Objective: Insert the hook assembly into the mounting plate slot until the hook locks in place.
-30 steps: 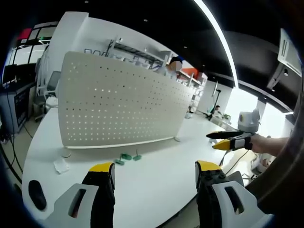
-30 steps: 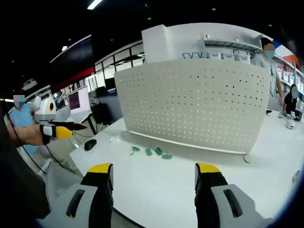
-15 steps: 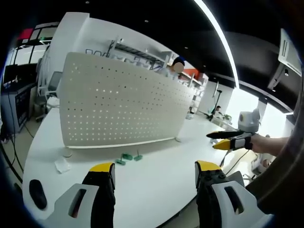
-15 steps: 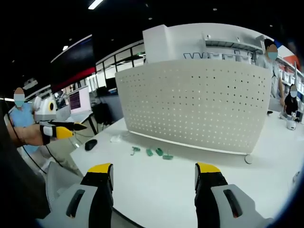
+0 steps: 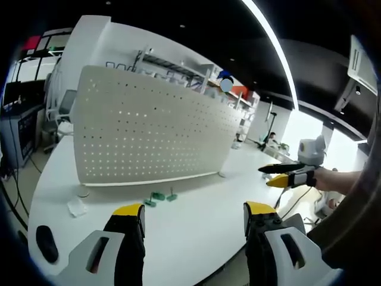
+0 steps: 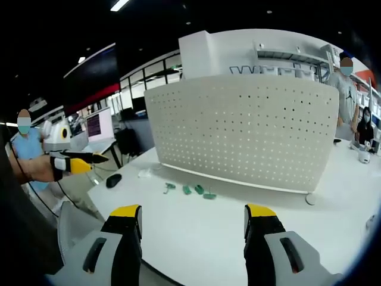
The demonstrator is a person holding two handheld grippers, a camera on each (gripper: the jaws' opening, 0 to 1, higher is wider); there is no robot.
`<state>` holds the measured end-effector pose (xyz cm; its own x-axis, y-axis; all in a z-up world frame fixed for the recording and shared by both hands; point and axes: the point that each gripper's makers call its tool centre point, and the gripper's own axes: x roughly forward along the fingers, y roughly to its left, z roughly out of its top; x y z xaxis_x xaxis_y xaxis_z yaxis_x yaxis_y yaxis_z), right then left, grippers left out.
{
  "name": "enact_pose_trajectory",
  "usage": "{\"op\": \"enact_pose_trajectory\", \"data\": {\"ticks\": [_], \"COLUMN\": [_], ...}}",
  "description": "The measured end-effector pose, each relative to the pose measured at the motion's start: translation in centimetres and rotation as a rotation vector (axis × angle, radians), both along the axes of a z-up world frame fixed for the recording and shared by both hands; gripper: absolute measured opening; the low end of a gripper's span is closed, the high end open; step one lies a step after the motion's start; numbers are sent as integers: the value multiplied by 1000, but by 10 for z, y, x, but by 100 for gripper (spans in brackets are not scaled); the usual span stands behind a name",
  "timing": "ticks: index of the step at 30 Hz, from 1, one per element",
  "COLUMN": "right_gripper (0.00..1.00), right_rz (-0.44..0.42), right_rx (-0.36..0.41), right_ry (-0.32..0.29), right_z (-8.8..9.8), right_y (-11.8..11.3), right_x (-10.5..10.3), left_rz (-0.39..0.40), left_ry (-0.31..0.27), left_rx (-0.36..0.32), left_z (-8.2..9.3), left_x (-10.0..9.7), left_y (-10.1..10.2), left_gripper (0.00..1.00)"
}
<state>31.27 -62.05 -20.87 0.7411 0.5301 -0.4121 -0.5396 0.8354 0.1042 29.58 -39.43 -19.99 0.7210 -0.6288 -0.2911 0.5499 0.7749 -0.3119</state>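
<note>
A white perforated mounting plate [image 5: 149, 134] [image 6: 244, 128] stands upright on the white table [image 5: 196, 232] [image 6: 196, 238]. Several small green hooks [image 5: 158, 197] [image 6: 190, 190] lie on the table just in front of its lower edge. My left gripper [image 5: 194, 215] is open and empty, held well short of the hooks. My right gripper [image 6: 193, 218] is open and empty too, also back from the hooks. In the left gripper view the right gripper [image 5: 286, 176] shows at the right with its jaws close together. The left gripper [image 6: 77, 159] shows at the left of the right gripper view.
A black mouse [image 5: 46, 243] [image 6: 113, 180] and a small white packet [image 5: 77, 207] [image 6: 144, 173] lie on the table to the left of the hooks. Round feet [image 5: 83, 192] [image 6: 309, 198] hold the plate. People stand behind the plate among shelves and desks.
Neither gripper has moved, and the hooks lie where they were. A person behind the plate has shifted a little.
</note>
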Motion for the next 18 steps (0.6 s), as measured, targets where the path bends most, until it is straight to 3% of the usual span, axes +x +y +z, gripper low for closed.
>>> {"op": "enact_pose_trajectory", "data": {"ticks": [18], "right_gripper": [70], "right_rz": [-13], "right_rx": [-7], "right_ry": [-3], "right_z": [2], "right_y": [-5], "right_x": [-2], "left_rz": [-8], "left_ry": [-3], "left_rx": [-2], "left_z": [0], "left_x": [0], "left_y": [0], "left_gripper": [68]}}
